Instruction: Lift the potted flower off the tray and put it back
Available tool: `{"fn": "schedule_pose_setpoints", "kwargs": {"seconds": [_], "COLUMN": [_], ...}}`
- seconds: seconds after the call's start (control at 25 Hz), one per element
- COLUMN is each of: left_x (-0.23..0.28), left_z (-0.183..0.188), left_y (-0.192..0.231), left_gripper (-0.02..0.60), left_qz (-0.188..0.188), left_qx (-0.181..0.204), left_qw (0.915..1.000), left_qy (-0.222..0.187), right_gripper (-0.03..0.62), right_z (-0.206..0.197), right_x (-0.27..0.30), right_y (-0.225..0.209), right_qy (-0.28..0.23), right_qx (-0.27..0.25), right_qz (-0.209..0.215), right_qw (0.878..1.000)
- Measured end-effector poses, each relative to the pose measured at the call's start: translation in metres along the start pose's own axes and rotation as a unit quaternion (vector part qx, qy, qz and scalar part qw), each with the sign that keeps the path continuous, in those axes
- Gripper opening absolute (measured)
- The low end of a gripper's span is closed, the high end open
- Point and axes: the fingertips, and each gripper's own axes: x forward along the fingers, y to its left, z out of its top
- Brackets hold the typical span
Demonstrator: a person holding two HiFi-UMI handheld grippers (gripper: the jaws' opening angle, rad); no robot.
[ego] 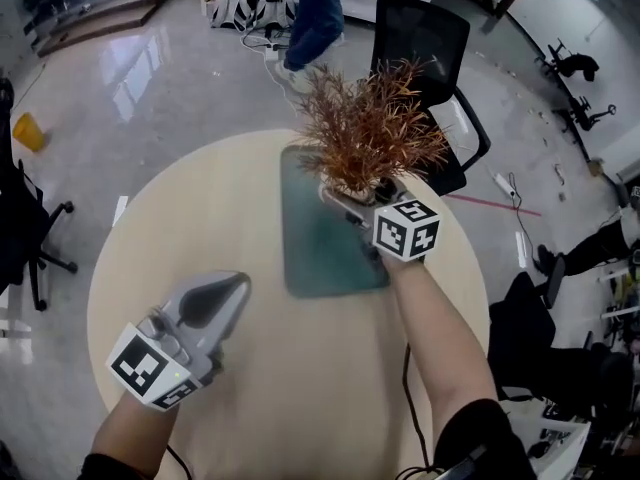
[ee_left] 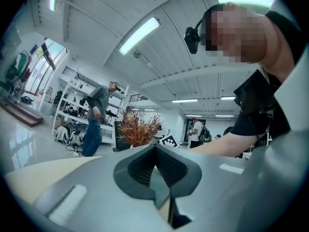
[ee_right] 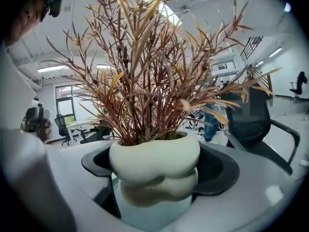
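Note:
The potted flower [ego: 365,128] has rusty spiky leaves and a cream, lumpy pot [ee_right: 154,166]. My right gripper [ego: 350,196] is shut on the pot, one dark pad [ee_right: 219,170] pressing each side. The pot hangs over the far end of the teal tray [ego: 325,253], and the tray's surface [ee_right: 154,211] shows beneath it. My left gripper [ego: 240,281] is at the lower left over the bare table, well apart from the tray. Its jaws are shut with nothing in them, and its ridged pads [ee_left: 166,170] meet in the left gripper view.
The round pale wooden table [ego: 200,208] carries only the tray. A black office chair [ego: 425,38] stands right behind the table's far edge. A person in jeans [ego: 315,13] stands farther back. A black cable [ego: 405,368] runs along my right forearm.

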Motion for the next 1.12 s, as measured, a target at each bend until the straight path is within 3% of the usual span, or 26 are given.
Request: {"fn": "schedule_pose_setpoints", "kwargs": {"seconds": [0.44, 0.68, 1.12], "left_x": [-0.047, -0.084, -0.151], "left_z": [0.056, 0.053, 0.049], "left_y": [-0.082, -0.129, -0.255], "left_gripper": [-0.002, -0.002, -0.002], "left_qz": [0.015, 0.019, 0.034], "left_qx": [0.014, 0.029, 0.021], "left_qw": [0.9998, 0.9994, 0.9991], "left_qy": [-0.009, -0.004, -0.012], "right_gripper": [0.508, 0.508, 0.508], "right_z": [0.053, 0.044, 0.003], "right_x": [-0.12, -0.178, -0.286], "right_y": [0.057, 0.097, 0.179], "right_qy": [-0.024, -0.027, -0.02], "right_qx": [-0.009, -0.021, -0.031], "right_qz": [0.003, 0.0, 0.03], "right_qw": [1.0, 0.999, 0.999]}}
